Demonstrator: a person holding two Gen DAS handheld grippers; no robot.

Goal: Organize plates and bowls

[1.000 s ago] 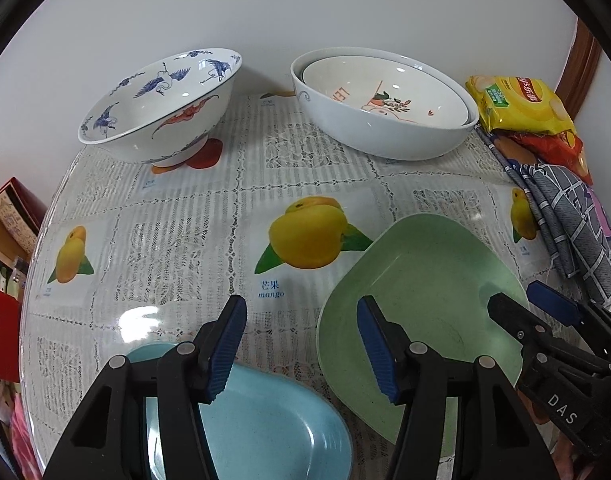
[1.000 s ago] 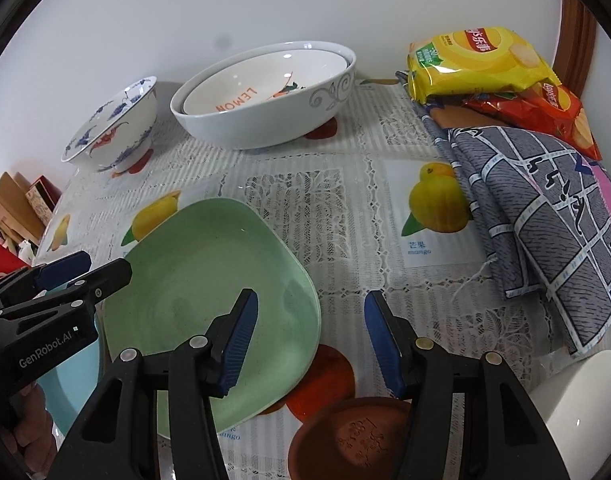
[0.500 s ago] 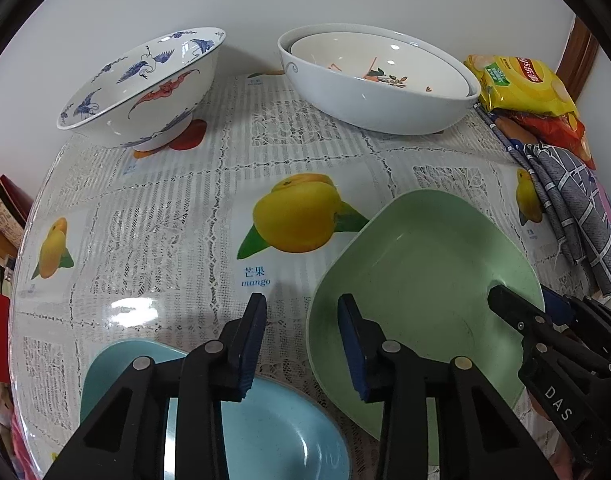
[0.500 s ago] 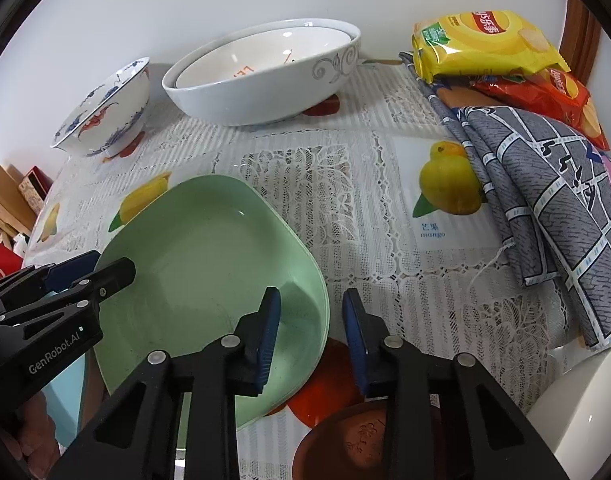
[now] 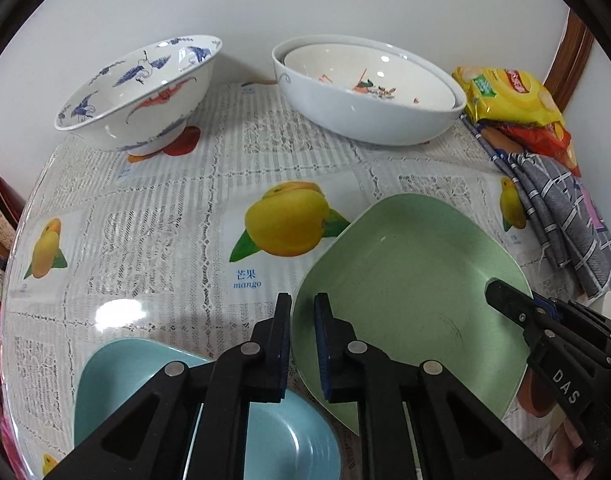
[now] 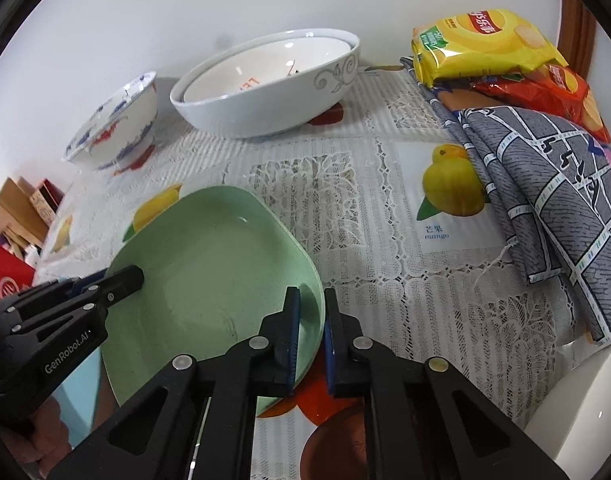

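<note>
- Your left tool (image 5: 303,344) is clamped on the near-left rim of the green plate (image 5: 405,292), and your right tool (image 6: 310,340) is clamped on that plate's opposite rim, so you hold it from both sides.
- The green plate sits at the near middle of the surface (image 5: 153,216); whether it has left the cloth I cannot tell.
- Just to its left lies the blue plate (image 5: 145,376), apart from it and not stacked with anything. Stacking these two looks like the step in hand.
- At the back, the cream bowl (image 5: 369,76) already nests inside the large white bowl (image 5: 365,120); that part reads as done.
- The crane-painted bowl (image 5: 141,92) stands alone at the far left, well apart from the nested pair, so it probably needs a place too.
- By my reckoning you are early to midway: one nesting done, the plates and one bowl left.
- The chip bags (image 6: 485,48) and folded cloth (image 6: 545,184) crowd the right side; keep the plate clear of them.
</note>
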